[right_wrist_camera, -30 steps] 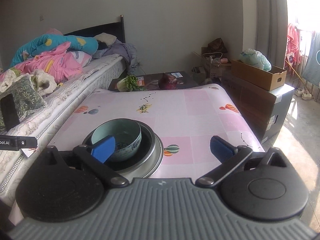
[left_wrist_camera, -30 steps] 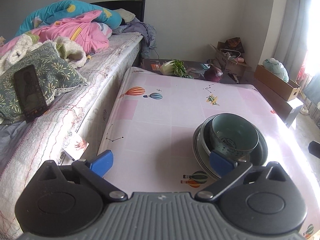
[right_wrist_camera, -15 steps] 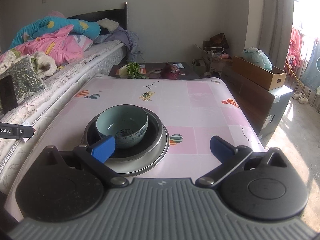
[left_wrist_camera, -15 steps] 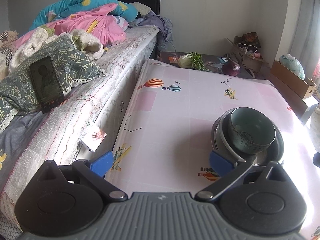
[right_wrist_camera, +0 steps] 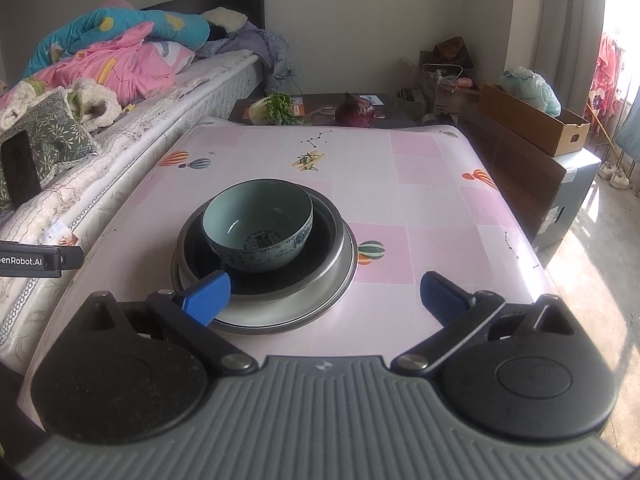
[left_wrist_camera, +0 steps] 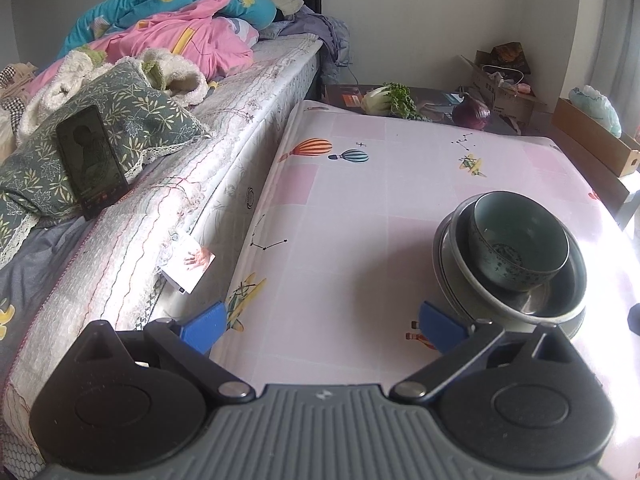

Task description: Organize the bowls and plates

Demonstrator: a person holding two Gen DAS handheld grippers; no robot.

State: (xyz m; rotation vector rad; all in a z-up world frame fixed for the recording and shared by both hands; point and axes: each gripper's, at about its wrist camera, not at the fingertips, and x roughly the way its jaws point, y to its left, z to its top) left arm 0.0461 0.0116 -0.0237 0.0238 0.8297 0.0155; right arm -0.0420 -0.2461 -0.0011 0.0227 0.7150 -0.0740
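Pulling back from the stacked bowls point(right_wrist_camera: 260, 240), both grippers point(left_wrist_camera: 320, 322) point(right_wrist_camera: 324, 292) remain spread, empty.

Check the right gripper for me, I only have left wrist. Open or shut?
Observer: Open. The right gripper is spread wide with nothing between its fingers.
Operator: Where is it relative to the stack?
Observer: Just in front of it. Its left finger overlaps the near rim of the bottom plate in the right wrist view; I cannot tell if they touch.
Operator: And my side?
Observer: The housing of the left gripper shows at that view's left edge, left of the stack and apart from it.
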